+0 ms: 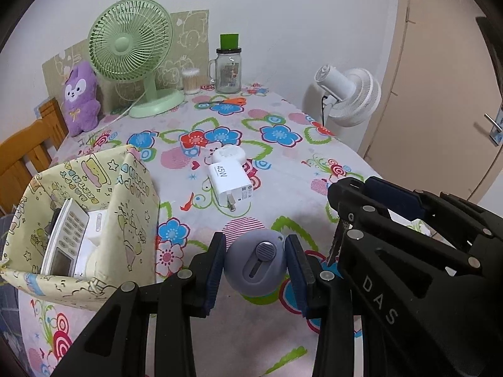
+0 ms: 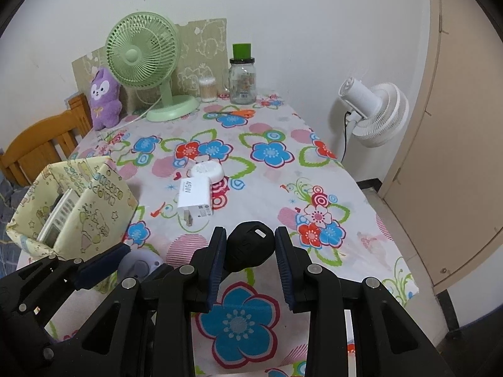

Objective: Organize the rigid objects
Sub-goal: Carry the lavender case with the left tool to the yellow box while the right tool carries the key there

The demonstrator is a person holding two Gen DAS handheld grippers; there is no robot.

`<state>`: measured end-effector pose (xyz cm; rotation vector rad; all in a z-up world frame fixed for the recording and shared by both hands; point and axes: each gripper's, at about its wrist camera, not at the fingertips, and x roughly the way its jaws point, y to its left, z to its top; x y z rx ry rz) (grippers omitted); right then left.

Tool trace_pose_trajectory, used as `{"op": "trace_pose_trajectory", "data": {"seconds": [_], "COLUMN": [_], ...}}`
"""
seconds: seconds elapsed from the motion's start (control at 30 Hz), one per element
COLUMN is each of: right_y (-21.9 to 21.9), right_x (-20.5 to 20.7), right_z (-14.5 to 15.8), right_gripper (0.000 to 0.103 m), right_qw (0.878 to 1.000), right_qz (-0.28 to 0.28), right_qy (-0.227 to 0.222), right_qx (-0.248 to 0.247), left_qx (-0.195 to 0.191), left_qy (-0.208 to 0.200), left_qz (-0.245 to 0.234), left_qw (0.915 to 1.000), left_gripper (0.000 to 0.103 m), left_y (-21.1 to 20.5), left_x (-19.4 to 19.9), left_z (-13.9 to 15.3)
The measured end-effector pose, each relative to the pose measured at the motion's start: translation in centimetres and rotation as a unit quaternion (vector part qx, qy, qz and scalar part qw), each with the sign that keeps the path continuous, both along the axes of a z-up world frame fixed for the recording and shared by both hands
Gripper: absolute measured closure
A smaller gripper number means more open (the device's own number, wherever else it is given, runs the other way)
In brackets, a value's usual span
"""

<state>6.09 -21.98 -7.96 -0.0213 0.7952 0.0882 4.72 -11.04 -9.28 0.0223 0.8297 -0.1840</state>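
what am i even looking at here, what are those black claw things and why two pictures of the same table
Those are hand-held two-finger grippers, one in each of a person's hands, each carrying a wide-angle camera, hence two views of one table. In the left camera's view, the left gripper pinches a round grey-purple gadget. In the right camera's view, the right gripper pinches a black key fob. On the floral tablecloth lie a white 45W charger and a round white object behind it. At the left stands a patterned fabric bin holding a remote control.
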Motion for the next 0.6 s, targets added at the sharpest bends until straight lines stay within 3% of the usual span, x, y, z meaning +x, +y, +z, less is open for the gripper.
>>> {"op": "trace_pose_trajectory", "data": {"seconds": [0.6], "right_y": [2.2], "right_x": [-1.1], "right_z": [3.6], "right_gripper": [0.068], "right_qw": [1.0], "right_qz": [0.012], "right_qy": [-0.02], "right_qx": [-0.004], "left_qx": [0.005], "left_qy": [-0.022], "left_qz": [-0.001], "left_qw": [0.9997], "left_gripper": [0.064], "left_y": [1.7], "left_x": [-1.0], "left_z": [3.3]}}
